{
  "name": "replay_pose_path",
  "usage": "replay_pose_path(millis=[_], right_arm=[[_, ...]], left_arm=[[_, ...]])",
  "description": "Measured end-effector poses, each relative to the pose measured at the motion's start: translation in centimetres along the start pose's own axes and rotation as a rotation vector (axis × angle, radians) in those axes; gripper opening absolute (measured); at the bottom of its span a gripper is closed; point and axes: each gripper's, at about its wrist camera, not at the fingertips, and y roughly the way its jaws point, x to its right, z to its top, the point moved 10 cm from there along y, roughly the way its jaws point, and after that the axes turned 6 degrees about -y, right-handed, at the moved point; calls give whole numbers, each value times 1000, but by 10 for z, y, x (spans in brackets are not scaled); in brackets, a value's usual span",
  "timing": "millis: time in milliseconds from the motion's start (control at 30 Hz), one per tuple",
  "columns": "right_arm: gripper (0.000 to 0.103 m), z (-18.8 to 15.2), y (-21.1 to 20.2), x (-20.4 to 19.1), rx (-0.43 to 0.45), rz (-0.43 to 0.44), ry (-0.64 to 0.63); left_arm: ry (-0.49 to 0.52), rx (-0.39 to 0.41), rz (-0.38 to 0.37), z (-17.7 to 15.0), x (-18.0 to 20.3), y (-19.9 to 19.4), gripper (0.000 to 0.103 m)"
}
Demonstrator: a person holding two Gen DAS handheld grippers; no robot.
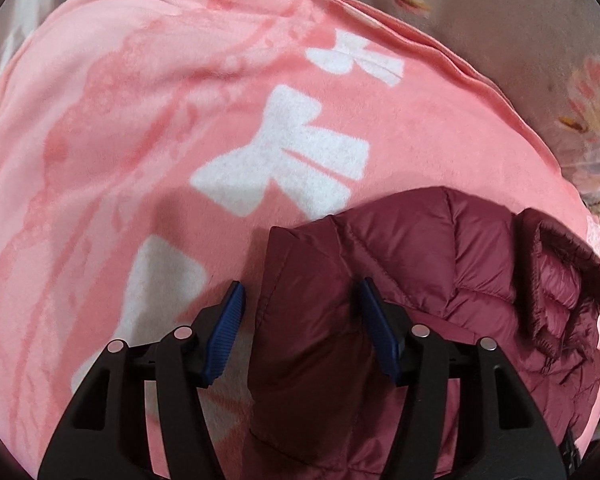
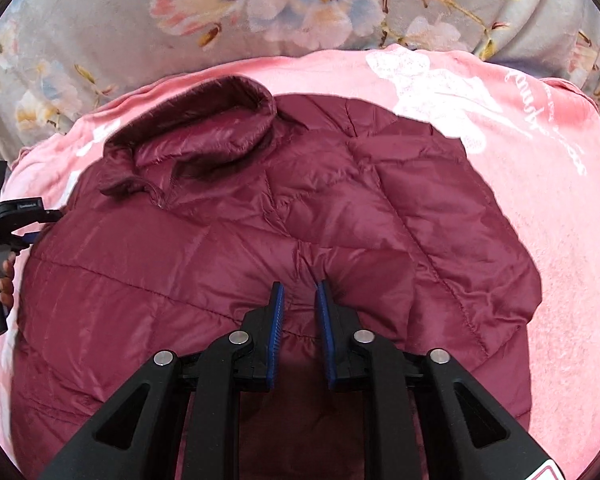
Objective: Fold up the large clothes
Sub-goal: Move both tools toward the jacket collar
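Note:
A maroon quilted puffer jacket (image 2: 220, 240) lies spread on a pink blanket, its collar (image 2: 204, 120) toward the far left. My right gripper (image 2: 300, 285) sits on the jacket's near middle, its blue pads close together on a puckered fold, with creases running out from the tips. In the left wrist view the jacket (image 1: 420, 260) fills the lower right. My left gripper (image 1: 302, 284) stands open around a folded edge of it. The left pad (image 1: 228, 320) is clear of the fabric and the right pad (image 1: 376, 328) rests over it.
The pink blanket (image 1: 140, 120) with white bow prints covers most of the surface (image 2: 540, 200). A grey floral bedspread (image 2: 100, 20) lies beyond it. A hand (image 2: 2, 280) on the other gripper's handle shows at the left edge.

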Motion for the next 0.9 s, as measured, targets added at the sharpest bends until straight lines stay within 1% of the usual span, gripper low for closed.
replay_pose_path(millis=[33, 67, 100, 133, 167, 200, 267, 300, 367, 400, 433, 500, 533, 600, 633, 667, 700, 733, 767, 800, 833, 900], right_arm=[[29, 5, -4, -1, 12, 13, 12], [34, 15, -10, -2, 33, 48, 38], [44, 24, -13, -2, 48, 74, 58], [50, 34, -16, -3, 65, 105, 84], [51, 45, -17, -5, 75, 143, 113], [53, 53, -17, -7, 79, 174, 136], [57, 72, -11, -12, 76, 262, 214], [57, 76, -6, -14, 71, 286, 240], [57, 85, 10, -15, 45, 320, 304], [57, 86, 15, -17, 34, 325, 321], [57, 87, 21, -17, 18, 331, 342], [57, 86, 25, -18, 5, 343, 352], [57, 84, 24, -19, 6, 347, 339], [57, 81, 21, -19, 15, 333, 291], [57, 79, 20, -18, 19, 319, 276], [58, 76, 23, -18, 16, 318, 279], [58, 73, 27, -18, 5, 333, 298], [58, 71, 31, -20, -8, 355, 322], [58, 69, 36, -22, -23, 381, 356], [58, 68, 40, -25, -31, 396, 377], [58, 68, 44, -28, -37, 408, 392], [58, 71, 49, -31, -35, 406, 408]], left_arm=[[-8, 12, -34, 0, 6, -10, 55], [-10, 21, -73, 2, 14, -18, 56], [-4, 35, -122, 2, 27, -30, 60], [8, 45, -173, 1, 43, -42, 62], [19, 49, -229, -1, 58, -51, 67], [25, 47, -271, -5, 72, -56, 74], [27, 4, -392, -17, 106, -62, 84], [21, -29, -440, -22, 119, -59, 85], [-15, -101, -488, -33, 136, -50, 84], [-48, -113, -476, -36, 138, -47, 83], [-62, -102, -465, -36, 138, -47, 82], [-53, 18, -414, -21, 130, -66, 81], [-40, 59, -385, -16, 125, -73, 81], [7, 178, -252, 6, 100, -88, 81], [18, 213, -203, 14, 87, -93, 81], [19, 218, -198, 15, 81, -97, 81], [13, 192, -224, 15, 77, -97, 81], [-5, 131, -290, 9, 82, -93, 81], [-16, 89, -334, 3, 87, -89, 81], [-26, 23, -397, -9, 99, -81, 82], [-32, -33, -436, -21, 109, -71, 82], [-53, -119, -456, -43, 126, -46, 82]])
